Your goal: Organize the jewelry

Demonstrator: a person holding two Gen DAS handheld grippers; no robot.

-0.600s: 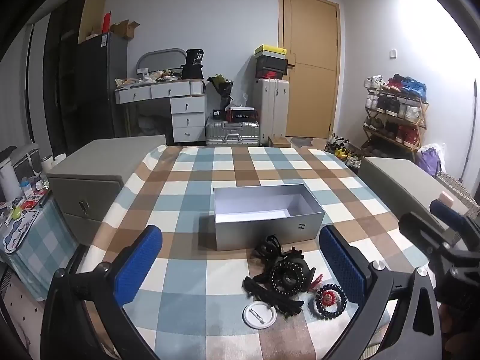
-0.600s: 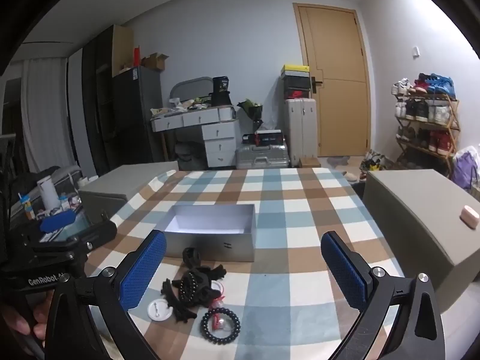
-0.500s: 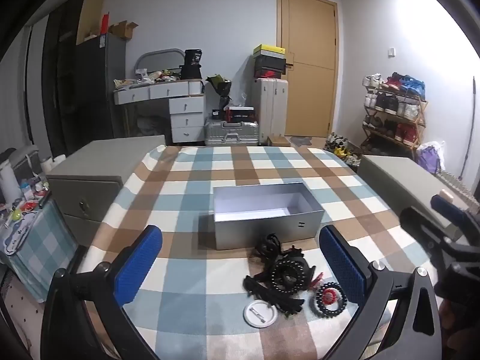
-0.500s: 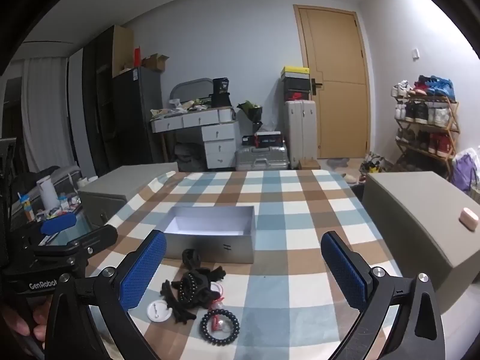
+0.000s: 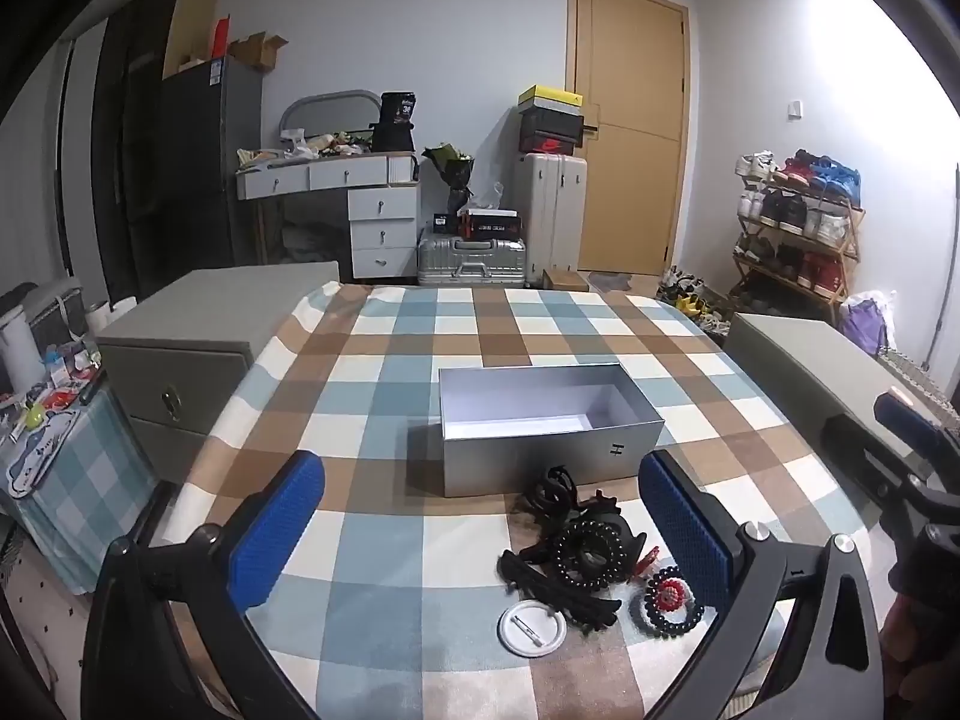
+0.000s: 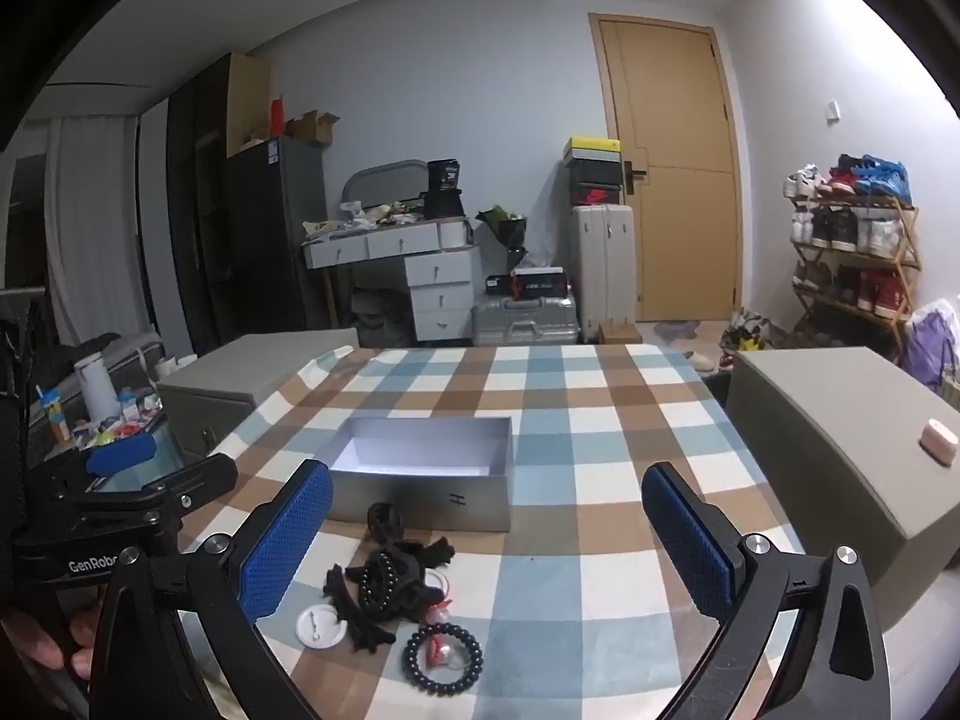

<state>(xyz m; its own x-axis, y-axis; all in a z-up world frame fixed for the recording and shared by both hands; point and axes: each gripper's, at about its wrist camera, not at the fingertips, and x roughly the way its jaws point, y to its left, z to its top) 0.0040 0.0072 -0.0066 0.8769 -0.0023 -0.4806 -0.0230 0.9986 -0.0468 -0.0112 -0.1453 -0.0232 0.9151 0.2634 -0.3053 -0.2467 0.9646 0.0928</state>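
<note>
Blue-padded, both tongs gape wide with nothing between their pads: the left tongs (image 5: 480, 531) and the right tongs (image 6: 489, 531) hover over the near edge of the checked counter (image 5: 384, 372). Just beyond them lies the jewelry: a white disc (image 5: 531, 627), a bead bracelet (image 6: 443, 657) around something red, and a black tangle (image 5: 576, 540) of beads and clips. Past that, touching none of it, sits an open silver box (image 5: 543, 426), its white inside bare. A door (image 6: 672, 168) stands far behind.

one silver box (image 5: 549, 447), two bead bracelets (image 6: 443, 657), one white disc (image 5: 531, 627)
</note>
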